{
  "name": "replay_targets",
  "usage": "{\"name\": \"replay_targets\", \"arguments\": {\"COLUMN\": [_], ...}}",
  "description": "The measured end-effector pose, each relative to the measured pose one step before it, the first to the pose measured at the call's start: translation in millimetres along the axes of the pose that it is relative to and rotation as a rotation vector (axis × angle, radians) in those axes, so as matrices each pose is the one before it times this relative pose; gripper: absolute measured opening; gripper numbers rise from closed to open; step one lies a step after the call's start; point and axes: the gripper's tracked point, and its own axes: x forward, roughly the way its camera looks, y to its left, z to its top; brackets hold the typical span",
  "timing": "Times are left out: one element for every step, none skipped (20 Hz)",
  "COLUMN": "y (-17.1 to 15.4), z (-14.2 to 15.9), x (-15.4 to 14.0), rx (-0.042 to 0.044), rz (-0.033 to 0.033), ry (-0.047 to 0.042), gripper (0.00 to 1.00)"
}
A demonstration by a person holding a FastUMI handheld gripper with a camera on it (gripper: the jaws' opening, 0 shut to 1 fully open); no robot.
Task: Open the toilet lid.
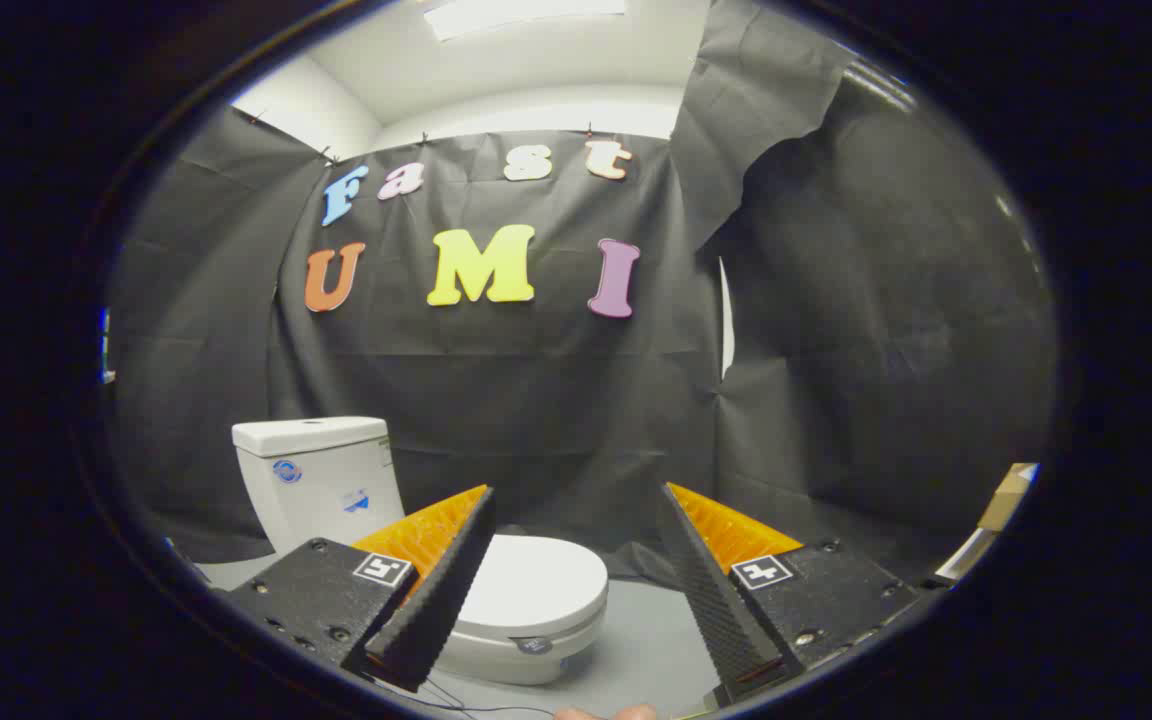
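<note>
Two fingers of our handheld two-finger gripper point(576, 520) stand spread wide apart, with nothing held between them and neither one touching anything. We see each finger rise from a dark textured block that carries a small square marker, and the ridged inner faces look toward each other across an open gap. At the very bottom, between the bases of the fingers, we catch a sliver of fingertips of the hand point(604, 713) that carries the tool. Just beyond our left finger sits the white ceramic toilet point(526, 610), resting on a pale grey floor point(651, 640); the left finger covers part of its near left side. Its smooth, rounded white lid point(541, 580) lies flat and closed over the bowl, slightly left of the middle of the gap. Behind the lid stands the boxy white tank point(321, 480), with a couple of small stickers on its front that we cannot make out. Farther back, crumpled black cloth point(536, 400) forms the booth's wall, wrapping round to the right, and above it we see a white ceiling with a bright light panel point(521, 15). Far off beside our right finger, something tan like a cardboard box point(1006, 497) peeks in.
</note>
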Motion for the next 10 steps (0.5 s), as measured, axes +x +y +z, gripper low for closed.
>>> {"name": "replay_targets", "arguments": {"y": [0.99, 0.91, -0.31, -0.23, -1.95, -1.24, 0.22, -0.77, -1.19, 0.46], "z": [1.76, 2.55, 0.22, -1.95, -3.57, -3.11, -3.03, -0.12, 1.70, 1.26], "x": [0.10, -0.93, 0.45, 1.29, 0.74, 1.29, -0.54, -0.04, 0.47, 0.22], "rx": [-0.00718, -0.00364, 0.00104, 0.00329, 0.00161, 0.00079, 0.00003, 0.00170, -0.00021, -0.00251], "rz": [0.00071, -0.00132, -0.00236, -0.00215, -0.00778, -0.00359, 0.00007, -0.00328, -0.00078, -0.00248], "ry": [-0.00623, -0.00770, -0.00171, 0.00449, 0.00677, 0.00956, 0.00983, 0.00161, -0.00161, -0.00198], "gripper": [1.00, 1.00, 1.00, 1.00, 1.00, 1.00, 1.00, 1.00, 1.00, 1.00]}}
